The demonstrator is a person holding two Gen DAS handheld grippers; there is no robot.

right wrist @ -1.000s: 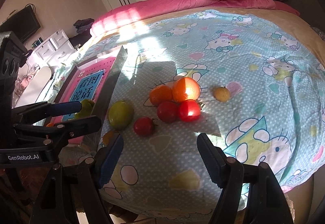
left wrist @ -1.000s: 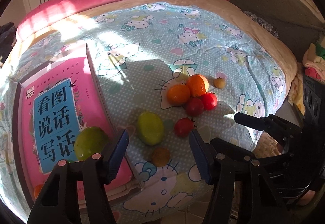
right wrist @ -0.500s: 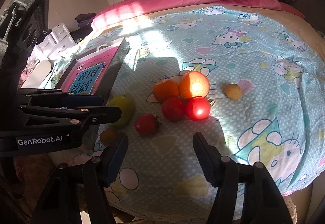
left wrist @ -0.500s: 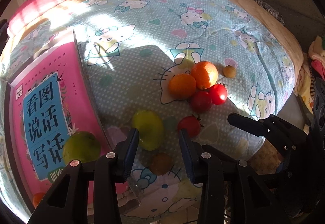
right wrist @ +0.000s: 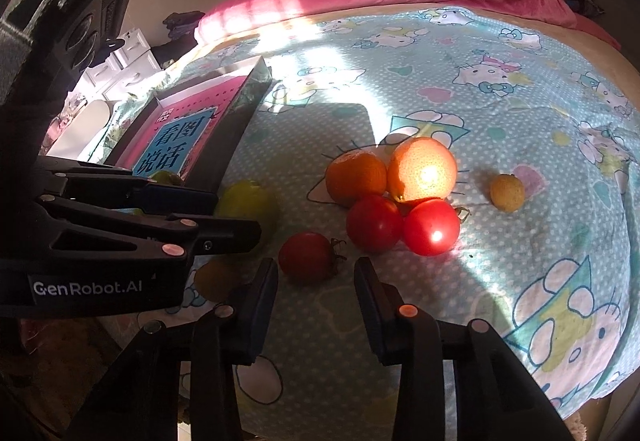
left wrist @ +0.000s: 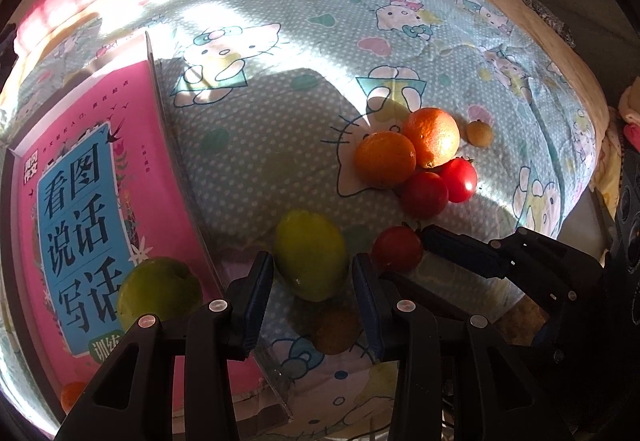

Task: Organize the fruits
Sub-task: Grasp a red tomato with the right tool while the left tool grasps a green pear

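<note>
Fruit on bed:
- Two oranges (left wrist: 408, 149), touching.
- Two tomatoes (left wrist: 440, 187), touching, against the oranges.
- Third tomato (left wrist: 397, 248), apart, nearer.
- Green fruit (left wrist: 310, 255), beside tray wall.
- Small yellow fruit (left wrist: 480, 133), alone.
- Small brown fruit (left wrist: 335, 329), shaded.

In tray (left wrist: 180, 169): green fruit (left wrist: 158, 291), on pink book.

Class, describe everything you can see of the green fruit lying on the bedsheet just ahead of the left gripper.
The green fruit is yellow-green, smooth-skinned, oval and whole. It lies on the cartoon-print bedsheet, in shadow, beside the tray's transparent wall, outside the tray. The left gripper is open, its fingers flanking the fruit's near end; contact cannot be told. A red tomato sits apart on one side, and a small brownish fruit lies nearer the camera.
</note>
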